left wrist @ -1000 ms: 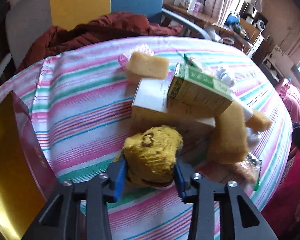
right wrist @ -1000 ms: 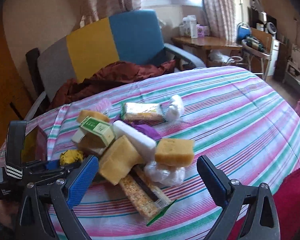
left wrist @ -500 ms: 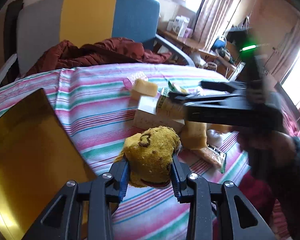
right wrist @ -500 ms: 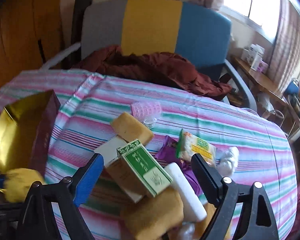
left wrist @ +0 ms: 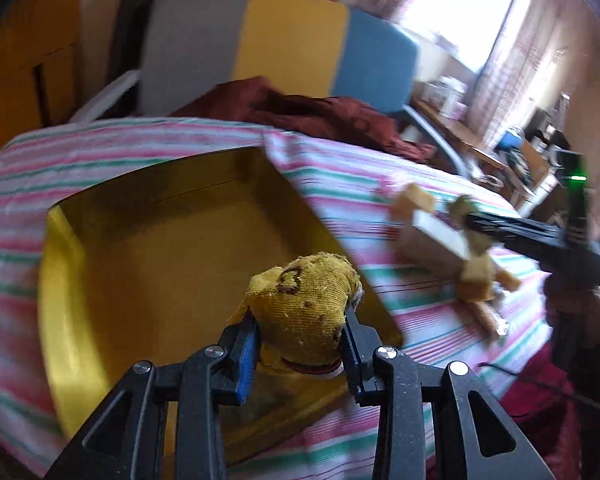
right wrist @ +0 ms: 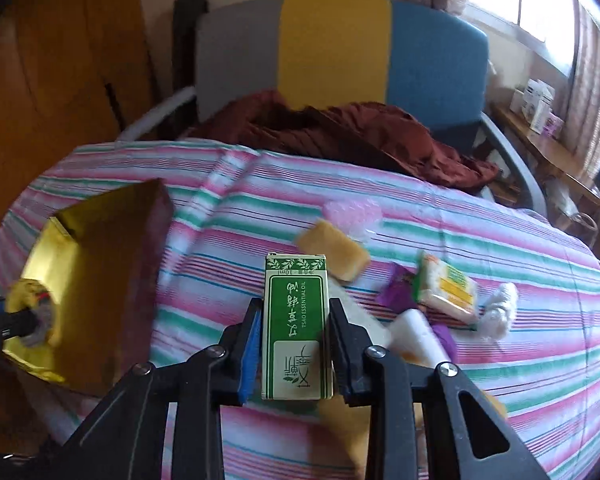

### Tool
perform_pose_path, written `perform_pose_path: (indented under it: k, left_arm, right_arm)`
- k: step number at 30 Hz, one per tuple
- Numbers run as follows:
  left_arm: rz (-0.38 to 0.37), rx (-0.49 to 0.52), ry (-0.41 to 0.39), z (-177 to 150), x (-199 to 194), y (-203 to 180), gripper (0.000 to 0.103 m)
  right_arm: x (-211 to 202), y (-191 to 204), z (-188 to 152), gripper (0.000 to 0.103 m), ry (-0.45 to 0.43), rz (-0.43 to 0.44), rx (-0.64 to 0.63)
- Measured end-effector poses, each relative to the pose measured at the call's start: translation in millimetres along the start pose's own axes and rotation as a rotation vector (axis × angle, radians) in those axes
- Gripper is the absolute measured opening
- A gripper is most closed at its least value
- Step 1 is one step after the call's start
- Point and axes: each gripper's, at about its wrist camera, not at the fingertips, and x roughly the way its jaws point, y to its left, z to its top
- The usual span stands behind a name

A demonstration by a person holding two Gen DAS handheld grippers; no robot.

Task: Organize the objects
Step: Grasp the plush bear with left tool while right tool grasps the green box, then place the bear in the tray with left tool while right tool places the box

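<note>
My left gripper (left wrist: 300, 344) is shut on a yellow knitted cloth (left wrist: 304, 308) and holds it over the near right corner of the open gold box (left wrist: 148, 276). In the right wrist view the same cloth (right wrist: 28, 296) hangs over the gold box (right wrist: 80, 248) at the left. My right gripper (right wrist: 294, 344) is shut on a green and white essential oil carton (right wrist: 294, 320), held above the pile on the striped cloth (right wrist: 500, 380). In the left wrist view the right gripper (left wrist: 476, 220) reaches into the pile of sponges at the right.
Yellow sponges (right wrist: 334, 254), a pink bubble packet (right wrist: 352, 212), a purple wrapper (right wrist: 398, 290), a snack pack (right wrist: 448, 290), a white bar (right wrist: 418, 336) and a white wad (right wrist: 500, 308) lie on the table. An armchair (right wrist: 340, 52) with a maroon garment (right wrist: 340, 132) stands behind.
My left gripper carried the yellow cloth left, from beside the pile to over the gold box. My right gripper moved in and closed on the green carton, lifting it off the pile.
</note>
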Motion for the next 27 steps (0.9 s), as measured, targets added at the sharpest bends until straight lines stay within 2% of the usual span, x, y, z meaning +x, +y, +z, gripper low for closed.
perform_pose_path:
  k: [6, 9, 11, 13, 15, 17, 20, 27]
  left_arm:
    - [0.125, -0.097, 0.005, -28, -17, 58, 0.038]
    - [0.184, -0.142, 0.002, -42, -25, 79, 0.042]
    - [0.207, -0.174, -0.002, -51, -31, 91, 0.05]
    - [0.231, -0.204, -0.019, -57, -37, 99, 0.062]
    - [0.263, -0.227, -0.045, -58, -46, 103, 0.07]
    - [0.282, -0.25, -0.073, -58, -52, 108, 0.077]
    - [0.298, -0.256, -0.101, -55, -57, 109, 0.079]
    - [0.308, -0.247, -0.115, -51, -60, 107, 0.081]
  right_arm:
    - [-5, 82, 1, 0.03, -0.018, 0.175, -0.071]
    - [4, 128, 1, 0.03, -0.002, 0.249, -0.106]
    - [9, 160, 0, 0.031, 0.01, 0.279, -0.137]
    - [11, 183, -2, 0.033, 0.018, 0.309, -0.168]
    - [11, 204, -5, 0.052, 0.015, 0.3, -0.201]
    - [9, 216, -9, 0.056, 0.006, 0.284, -0.228]
    - [5, 227, -14, 0.057, -0.003, 0.271, -0.245]
    - [-6, 228, -18, 0.058, -0.029, 0.155, -0.231]
